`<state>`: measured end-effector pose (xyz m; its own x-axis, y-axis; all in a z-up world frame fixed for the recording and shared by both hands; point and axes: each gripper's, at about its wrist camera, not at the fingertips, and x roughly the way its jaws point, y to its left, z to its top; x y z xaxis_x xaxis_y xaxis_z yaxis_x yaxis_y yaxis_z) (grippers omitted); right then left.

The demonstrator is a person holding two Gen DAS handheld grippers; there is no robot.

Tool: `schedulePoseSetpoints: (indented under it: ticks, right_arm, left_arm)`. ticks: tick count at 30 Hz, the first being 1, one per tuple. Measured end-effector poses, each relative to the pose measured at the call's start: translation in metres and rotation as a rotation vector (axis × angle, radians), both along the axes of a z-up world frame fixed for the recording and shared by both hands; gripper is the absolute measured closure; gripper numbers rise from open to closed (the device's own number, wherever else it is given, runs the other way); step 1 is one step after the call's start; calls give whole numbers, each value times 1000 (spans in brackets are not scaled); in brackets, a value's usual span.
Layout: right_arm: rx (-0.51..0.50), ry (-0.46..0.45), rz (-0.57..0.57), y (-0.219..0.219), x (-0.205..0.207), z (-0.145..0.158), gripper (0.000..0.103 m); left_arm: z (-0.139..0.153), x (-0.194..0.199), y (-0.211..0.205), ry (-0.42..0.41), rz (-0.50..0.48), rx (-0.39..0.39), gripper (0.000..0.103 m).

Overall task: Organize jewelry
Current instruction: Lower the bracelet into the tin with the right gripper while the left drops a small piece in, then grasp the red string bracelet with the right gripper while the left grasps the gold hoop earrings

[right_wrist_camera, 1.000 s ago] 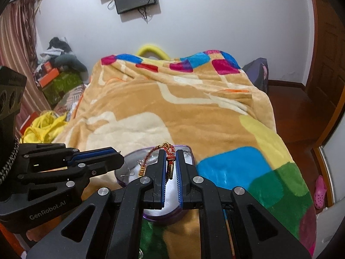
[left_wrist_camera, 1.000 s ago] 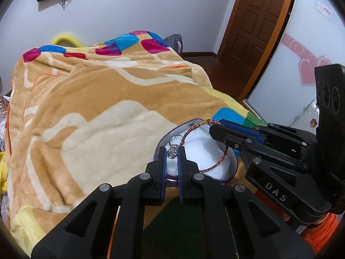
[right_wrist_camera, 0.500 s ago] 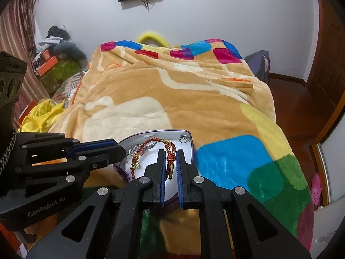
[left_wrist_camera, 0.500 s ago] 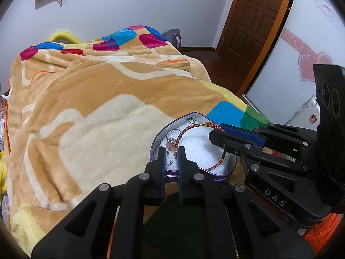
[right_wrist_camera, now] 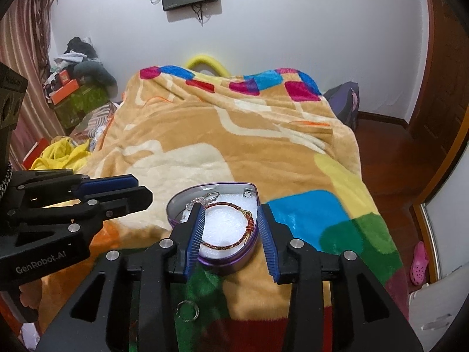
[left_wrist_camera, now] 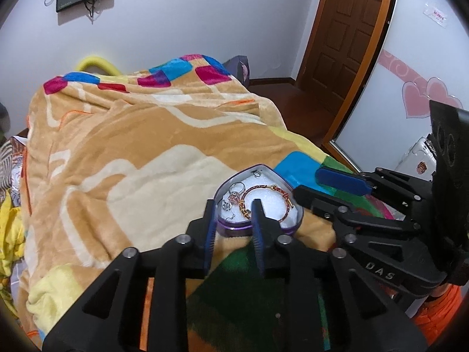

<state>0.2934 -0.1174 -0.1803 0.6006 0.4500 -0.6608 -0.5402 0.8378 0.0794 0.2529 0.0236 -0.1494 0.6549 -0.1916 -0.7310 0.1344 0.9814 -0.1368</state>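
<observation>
A purple heart-shaped tin (left_wrist_camera: 234, 228) (right_wrist_camera: 234, 259) with white foam lining lies on the blanket. Inside it lie a red-and-gold braided bracelet (left_wrist_camera: 265, 189) (right_wrist_camera: 231, 245) and small silver rings and charms (left_wrist_camera: 236, 189) (right_wrist_camera: 209, 196). My left gripper (left_wrist_camera: 233, 205) is open and empty, just in front of the tin. My right gripper (right_wrist_camera: 230, 215) is open and empty, its fingers either side of the tin. A loose silver ring (right_wrist_camera: 187, 311) lies on the blanket below the right gripper.
The tin rests on a bed covered by an orange patterned blanket (left_wrist_camera: 123, 152). A wooden door (left_wrist_camera: 348, 35) stands at the right. Clothes and boxes (right_wrist_camera: 79, 88) are piled at the left wall. A pink shoe (right_wrist_camera: 419, 261) lies on the floor.
Both grippers have opened. The right one has let go of the bracelet and the left one of the silver charm; both now lie in the tin. Both grippers have drawn back a little.
</observation>
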Motion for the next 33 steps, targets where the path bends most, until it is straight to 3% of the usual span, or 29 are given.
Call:
schedulePoseSetpoints:
  ticks: [2,16,26,33]
  right_arm:
    - [3,-11,-1,-3,-7,5,69]
    - [-1,-45,7,-18,-57,17,69]
    - [-24,44,44,-18,-80,-13,69]
    - [-36,167,123,-3,-92,-46,69]
  left_arm:
    - [5,-7,1,-10,9,4,66]
    - [18,-62,-3,-17,2,28,61]
    - [-5,-95,-6,42,-20,44,61]
    - [-29,-103,-1,110,-2,29,61]
